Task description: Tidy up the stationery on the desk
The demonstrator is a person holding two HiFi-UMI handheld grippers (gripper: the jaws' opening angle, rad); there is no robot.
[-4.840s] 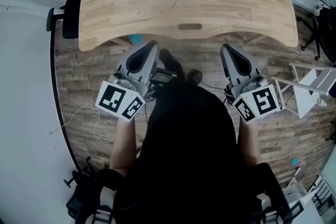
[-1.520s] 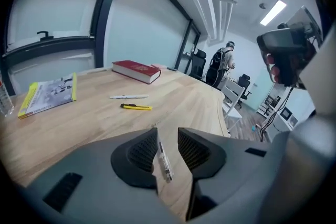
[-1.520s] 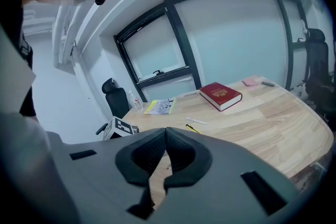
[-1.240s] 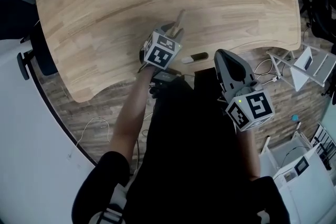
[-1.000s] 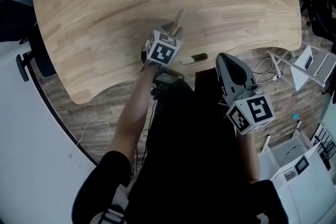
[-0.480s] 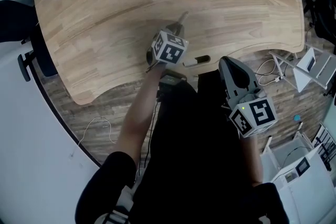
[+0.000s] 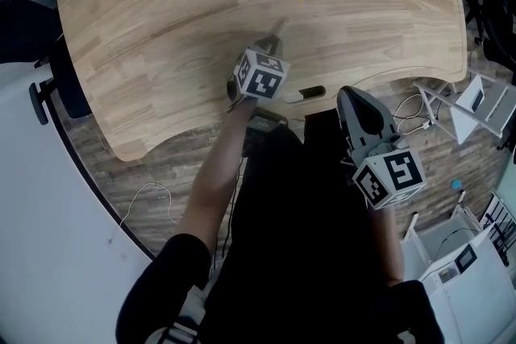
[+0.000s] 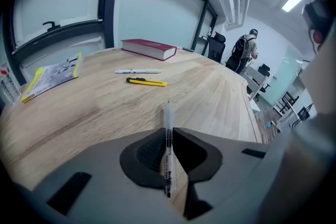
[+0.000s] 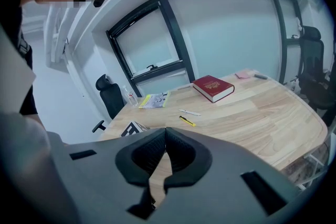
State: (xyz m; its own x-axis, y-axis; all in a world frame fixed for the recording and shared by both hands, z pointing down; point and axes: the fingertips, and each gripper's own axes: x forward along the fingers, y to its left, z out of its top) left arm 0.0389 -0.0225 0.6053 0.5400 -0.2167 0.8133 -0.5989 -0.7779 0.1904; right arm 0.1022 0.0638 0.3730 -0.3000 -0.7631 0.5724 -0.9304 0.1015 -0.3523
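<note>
Clamping a clear pen (image 8: 168,115) dead center, the left gripper (image 8: 168,136) hovers low over the counter (image 8: 105,107), tip poking out front. Right gripper (image 9: 165,136) is closed on nothing, hanging back off the edge. Yellow knife (image 8: 146,82), white pen (image 8: 139,71) and red book (image 8: 148,49) lie farther out. My worry: that skinny pen could pivot or slide out on a quick swing, or its tip snags the wood.
</note>
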